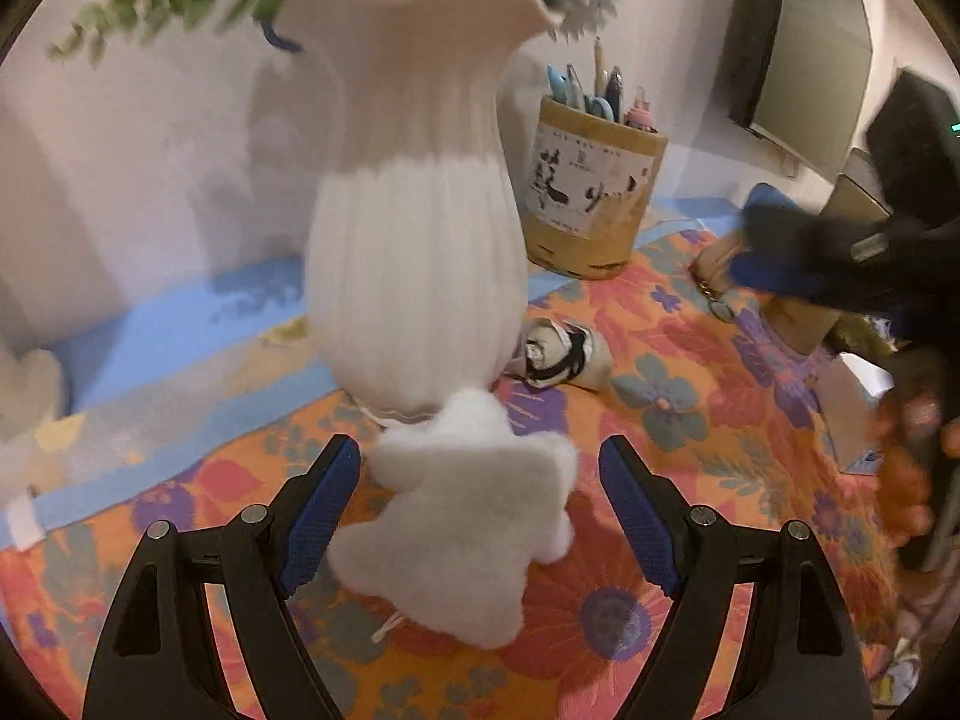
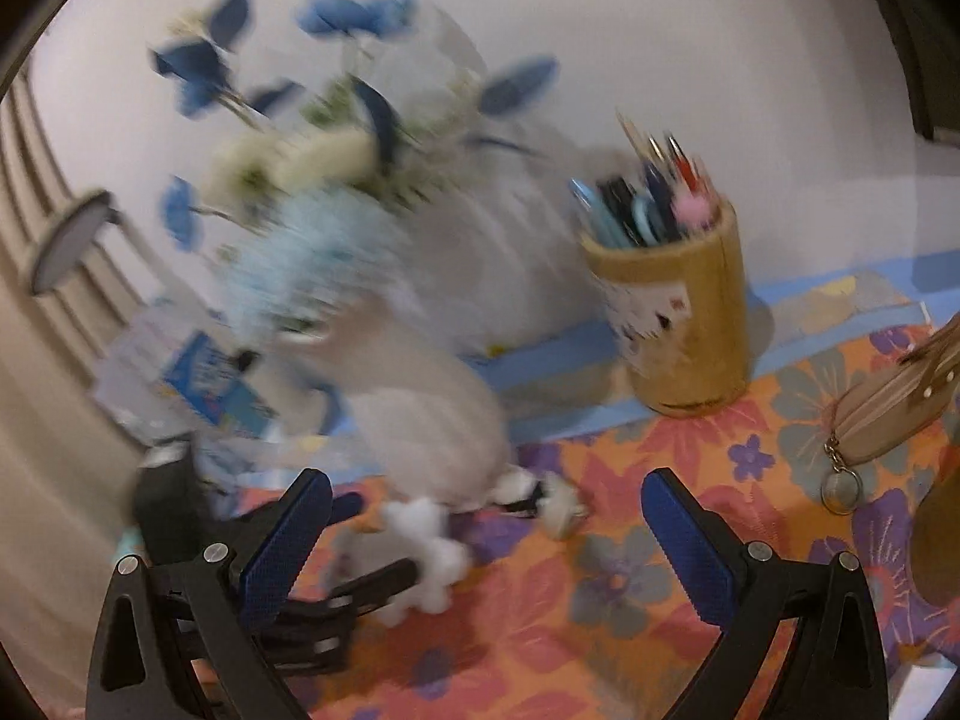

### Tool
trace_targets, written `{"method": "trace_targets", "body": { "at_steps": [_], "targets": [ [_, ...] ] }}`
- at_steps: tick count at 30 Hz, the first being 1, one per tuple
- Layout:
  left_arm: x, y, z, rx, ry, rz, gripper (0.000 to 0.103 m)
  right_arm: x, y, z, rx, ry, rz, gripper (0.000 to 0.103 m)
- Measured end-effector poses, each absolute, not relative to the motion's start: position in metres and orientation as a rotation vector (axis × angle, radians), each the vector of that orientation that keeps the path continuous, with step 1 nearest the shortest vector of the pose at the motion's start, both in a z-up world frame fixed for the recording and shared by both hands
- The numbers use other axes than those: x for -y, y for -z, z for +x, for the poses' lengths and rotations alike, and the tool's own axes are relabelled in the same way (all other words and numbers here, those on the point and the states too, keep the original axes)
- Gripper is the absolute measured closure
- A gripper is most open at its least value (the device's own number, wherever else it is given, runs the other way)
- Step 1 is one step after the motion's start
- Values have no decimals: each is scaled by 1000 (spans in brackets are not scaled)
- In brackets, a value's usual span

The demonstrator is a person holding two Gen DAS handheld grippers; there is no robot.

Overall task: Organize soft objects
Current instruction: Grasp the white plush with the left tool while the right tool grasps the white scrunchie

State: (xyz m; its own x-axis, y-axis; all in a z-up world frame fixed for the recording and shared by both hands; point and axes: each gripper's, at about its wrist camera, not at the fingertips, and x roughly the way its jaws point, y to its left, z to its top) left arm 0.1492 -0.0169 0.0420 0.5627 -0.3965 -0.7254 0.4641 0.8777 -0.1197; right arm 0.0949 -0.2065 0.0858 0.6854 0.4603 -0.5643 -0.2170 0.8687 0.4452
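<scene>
A white fluffy soft toy [image 1: 474, 516] lies on the flowered cloth [image 1: 690, 420] at the foot of a white ribbed vase [image 1: 414, 276]. My left gripper [image 1: 480, 516] is open, its blue pads on either side of the toy, not touching it. A small black-and-white soft toy [image 1: 564, 354] lies behind, to the right of the vase. In the blurred right wrist view my right gripper [image 2: 486, 546] is open and empty; the white toy [image 2: 426, 546] and the left gripper's fingers [image 2: 372, 585] show between its pads. The right gripper also shows in the left wrist view [image 1: 798, 252].
A bamboo pen holder [image 1: 591, 204] full of pens stands behind the vase; it also shows in the right wrist view [image 2: 678, 312]. A tan pouch with a key ring [image 2: 888, 408] lies at the right. A wall runs close behind. A white plush [image 1: 24, 390] sits far left.
</scene>
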Motion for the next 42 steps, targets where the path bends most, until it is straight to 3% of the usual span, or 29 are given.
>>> {"method": "trace_targets", "body": {
  "at_steps": [14, 19, 26, 42],
  "targets": [
    [27, -8, 153, -898, 554, 164, 20, 161, -5, 157, -860, -227, 132, 0],
    [36, -2, 152, -913, 481, 257, 0, 157, -3, 160, -867, -211, 101, 0],
    [32, -1, 153, -916, 464, 242, 0, 132, 1, 168, -906, -146, -44, 0],
    [34, -2, 153, -911, 462, 246, 0, 129, -1, 169, -898, -125, -60, 2]
  ]
}}
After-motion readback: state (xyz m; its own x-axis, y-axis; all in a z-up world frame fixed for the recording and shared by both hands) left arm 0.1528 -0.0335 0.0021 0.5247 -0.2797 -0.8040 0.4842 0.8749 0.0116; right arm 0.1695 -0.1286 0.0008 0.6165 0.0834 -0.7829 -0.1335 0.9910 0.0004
